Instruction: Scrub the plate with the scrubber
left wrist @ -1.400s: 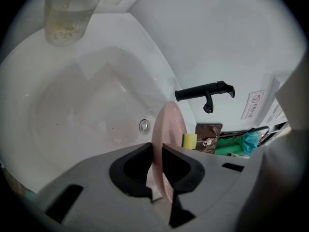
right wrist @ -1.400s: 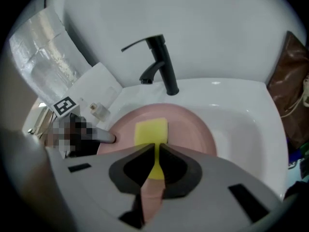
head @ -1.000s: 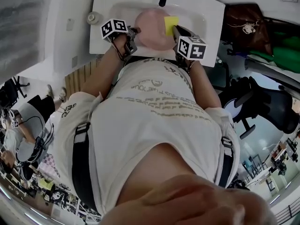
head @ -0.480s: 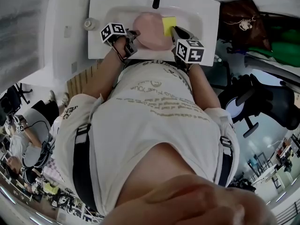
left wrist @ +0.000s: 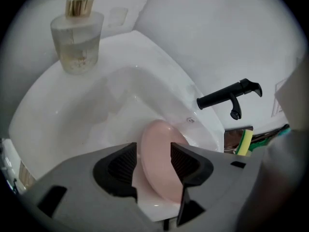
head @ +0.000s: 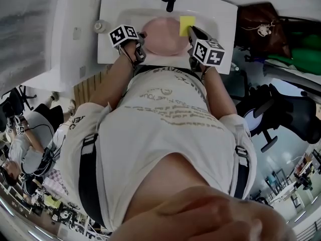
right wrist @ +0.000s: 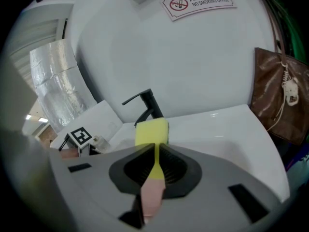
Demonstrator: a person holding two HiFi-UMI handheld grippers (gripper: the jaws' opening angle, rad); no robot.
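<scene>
Right gripper view: my right gripper (right wrist: 155, 151) clamps the scrubber (right wrist: 151, 132) under a "NO SMOKING OFFICE" sign (right wrist: 199, 3). Jaws of my left gripper (left wrist: 153, 153) are opening round the plate (left wrist: 160, 180).

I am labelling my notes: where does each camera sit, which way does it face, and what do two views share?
Head view: on the person's head, facing steeply down at the sink; the torso, left gripper and right gripper show.
Left gripper view: rides the left gripper, faces into the sink; its fingers are opening, the plate between them.
Right gripper view: rides the right gripper, faces the faucet; its fingers shut on the scrubber.
Shared: both gripper views show the faucet and the scrubber.
</scene>
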